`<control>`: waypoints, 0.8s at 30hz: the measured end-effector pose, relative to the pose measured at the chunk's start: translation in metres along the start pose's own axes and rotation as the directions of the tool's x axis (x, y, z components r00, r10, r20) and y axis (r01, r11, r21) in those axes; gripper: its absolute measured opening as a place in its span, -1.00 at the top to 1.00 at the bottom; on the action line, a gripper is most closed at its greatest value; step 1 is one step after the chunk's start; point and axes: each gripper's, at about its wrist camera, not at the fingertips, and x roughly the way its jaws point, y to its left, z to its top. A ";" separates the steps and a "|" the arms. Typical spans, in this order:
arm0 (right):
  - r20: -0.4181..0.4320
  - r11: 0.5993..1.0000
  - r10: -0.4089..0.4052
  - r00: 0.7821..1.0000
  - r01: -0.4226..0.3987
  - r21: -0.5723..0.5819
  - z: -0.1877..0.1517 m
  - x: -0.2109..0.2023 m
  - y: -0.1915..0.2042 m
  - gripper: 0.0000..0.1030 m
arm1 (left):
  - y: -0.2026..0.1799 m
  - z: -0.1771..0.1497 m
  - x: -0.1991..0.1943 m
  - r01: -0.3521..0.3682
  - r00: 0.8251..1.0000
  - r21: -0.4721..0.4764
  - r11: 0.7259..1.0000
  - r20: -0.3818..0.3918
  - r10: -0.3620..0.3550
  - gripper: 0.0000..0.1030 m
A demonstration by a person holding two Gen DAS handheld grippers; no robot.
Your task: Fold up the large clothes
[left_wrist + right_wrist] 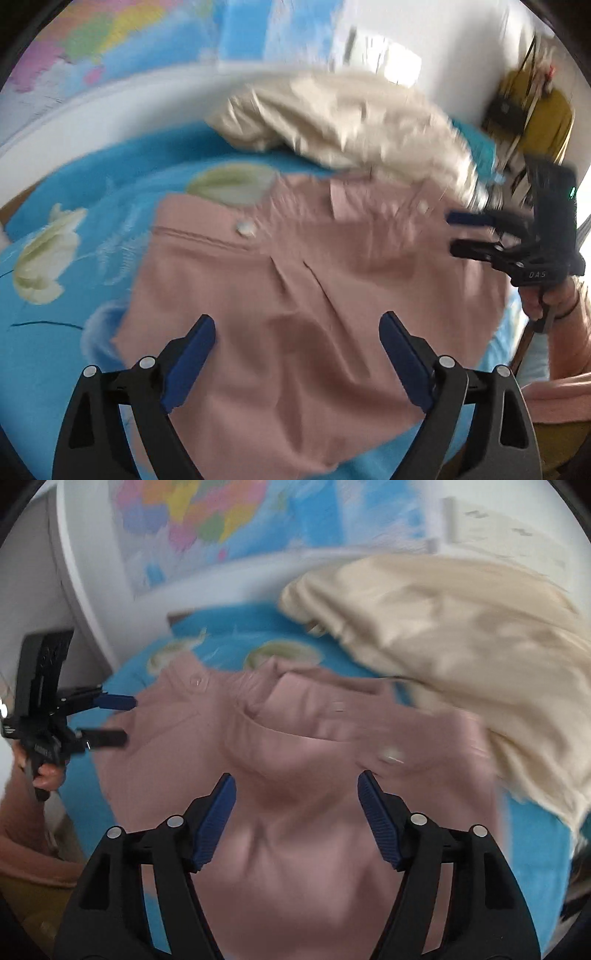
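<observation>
A pink buttoned garment [295, 288] lies partly folded on a blue flowered bedsheet [74, 258]; the right wrist view shows the same garment [295, 830] with its folded layers. My left gripper [297, 332] hovers above the garment's near part, open, with nothing between its pads. My right gripper [297, 794] is also open and empty above the cloth. Each gripper shows in the other's view: the right gripper [452, 234] at the garment's right edge, the left gripper [125, 720] at its left edge. Both frames are blurred.
A crumpled cream garment [351, 122] lies on the bed beyond the pink one, overlapping its far right corner. A world map [192, 520] hangs on the white wall behind. A yellow bag [535, 114] hangs at the far right. A person's hand [543, 299] holds the right gripper.
</observation>
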 end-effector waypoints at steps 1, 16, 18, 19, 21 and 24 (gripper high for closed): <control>-0.027 0.999 -0.022 0.999 0.022 -0.031 0.005 0.018 0.006 -0.14 | -0.002 0.002 0.013 -0.002 1.000 0.004 1.000 -0.026 0.002 -0.62; 0.129 0.968 -0.189 0.974 0.206 -0.142 0.073 0.034 0.005 0.86 | 0.031 0.046 0.003 -0.083 0.988 -0.144 0.986 0.120 0.101 0.07; -0.008 0.978 -0.172 0.985 0.170 -0.121 0.067 0.074 -0.009 0.76 | 0.038 0.046 0.013 -0.102 0.989 -0.159 0.982 0.087 0.116 -0.02; -0.060 0.983 -0.155 0.986 0.148 -0.112 0.062 0.088 -0.014 0.53 | 0.042 0.043 0.022 -0.124 0.990 -0.163 0.979 0.052 0.134 -0.05; -0.071 0.984 -0.155 0.985 0.148 -0.099 0.054 0.089 -0.020 0.22 | 0.048 0.036 0.033 -0.151 0.987 -0.166 0.975 0.020 0.157 -0.09; 0.020 0.991 -0.126 0.992 0.127 -0.045 0.048 0.051 -0.033 0.08 | 0.058 0.029 0.038 -0.127 0.991 -0.193 0.973 0.016 0.133 -0.12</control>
